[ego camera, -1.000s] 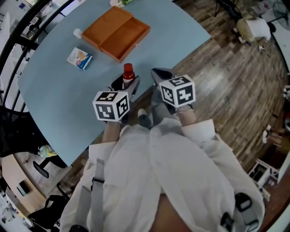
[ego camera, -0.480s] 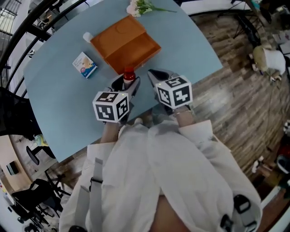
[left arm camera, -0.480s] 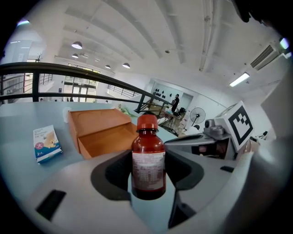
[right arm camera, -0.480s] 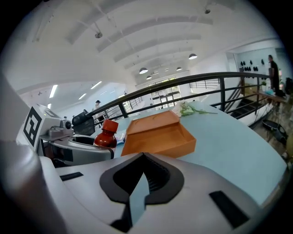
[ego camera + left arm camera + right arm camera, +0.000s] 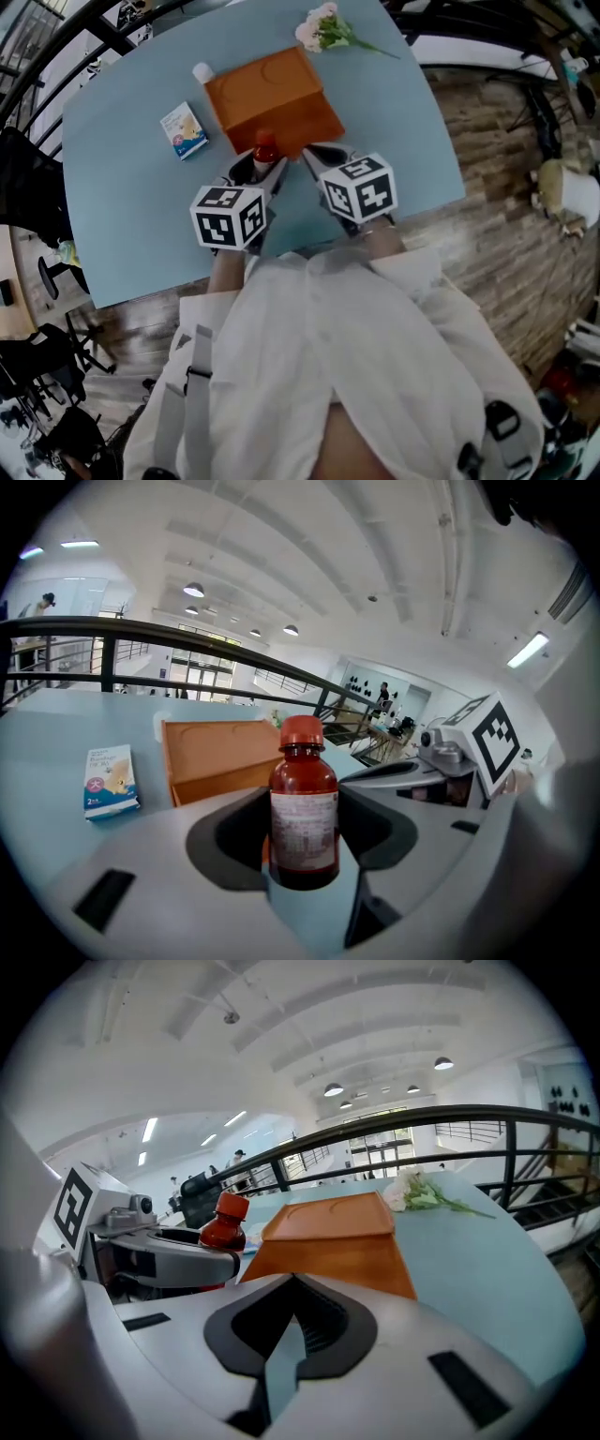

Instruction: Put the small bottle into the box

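A small brown bottle (image 5: 303, 803) with a red cap (image 5: 266, 147) stands upright between the jaws of my left gripper (image 5: 261, 174), which is shut on it. It is held just in front of the orange box (image 5: 272, 98), near the box's closest wall. The box (image 5: 333, 1232) shows its flat top and front wall; its inside is hidden. My right gripper (image 5: 292, 1314) is shut and holds nothing. In the head view the right gripper (image 5: 315, 157) sits just right of the bottle, its tips close to the box's near edge.
On the light blue table (image 5: 122, 206), a small blue-and-white carton (image 5: 184, 131) lies left of the box. A white round cap (image 5: 202, 71) sits at the box's far left corner and a sprig of flowers (image 5: 328, 30) behind it. Wooden floor (image 5: 506, 141) lies beyond the table's right edge.
Both grippers have come closer to the orange box, the left still holding the bottle. The head view has swung, so the table and box sit more squarely ahead.
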{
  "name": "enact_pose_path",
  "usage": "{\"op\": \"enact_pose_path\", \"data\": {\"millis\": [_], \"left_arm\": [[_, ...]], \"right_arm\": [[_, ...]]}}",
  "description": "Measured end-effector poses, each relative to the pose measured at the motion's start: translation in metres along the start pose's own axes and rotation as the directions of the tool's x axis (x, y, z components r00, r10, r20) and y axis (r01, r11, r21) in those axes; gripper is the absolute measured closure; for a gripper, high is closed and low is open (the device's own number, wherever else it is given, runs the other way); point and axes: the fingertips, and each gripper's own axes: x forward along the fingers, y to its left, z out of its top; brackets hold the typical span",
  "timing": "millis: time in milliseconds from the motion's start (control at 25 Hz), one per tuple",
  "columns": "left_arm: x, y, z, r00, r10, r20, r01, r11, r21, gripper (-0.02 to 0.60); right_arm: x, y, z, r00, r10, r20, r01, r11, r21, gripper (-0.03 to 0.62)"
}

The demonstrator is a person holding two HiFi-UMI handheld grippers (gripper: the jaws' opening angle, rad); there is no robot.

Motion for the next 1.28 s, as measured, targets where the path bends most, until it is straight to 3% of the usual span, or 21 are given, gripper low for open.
{"op": "enact_pose_path", "data": {"millis": [320,560,880,1280], "left_arm": [[0.012,-0.005,0.003,0.994,0.098,0.041,-0.094,0.992,-0.084,0.362],[0.019,-0.007,-0.010,0.991,0.136,0.008,-0.135,0.986,-0.098,0.362],[0.027,-0.010,-0.008,0.990,0.136,-0.029,-0.138,0.989,-0.057,0.362],[0.028,0.003,0.012,0.994,0.097,-0.057,-0.096,0.995,0.016,0.362]], "right_arm": [[0.005,-0.016,-0.001,0.993,0.104,-0.063,-0.108,0.992,-0.062,0.591],[0.008,-0.020,-0.016,0.985,0.141,-0.103,-0.148,0.987,-0.061,0.591],[0.008,-0.021,-0.025,0.979,0.165,-0.118,-0.170,0.985,-0.031,0.591],[0.013,-0.029,-0.014,0.987,0.125,-0.097,-0.123,0.992,0.033,0.591]]}}
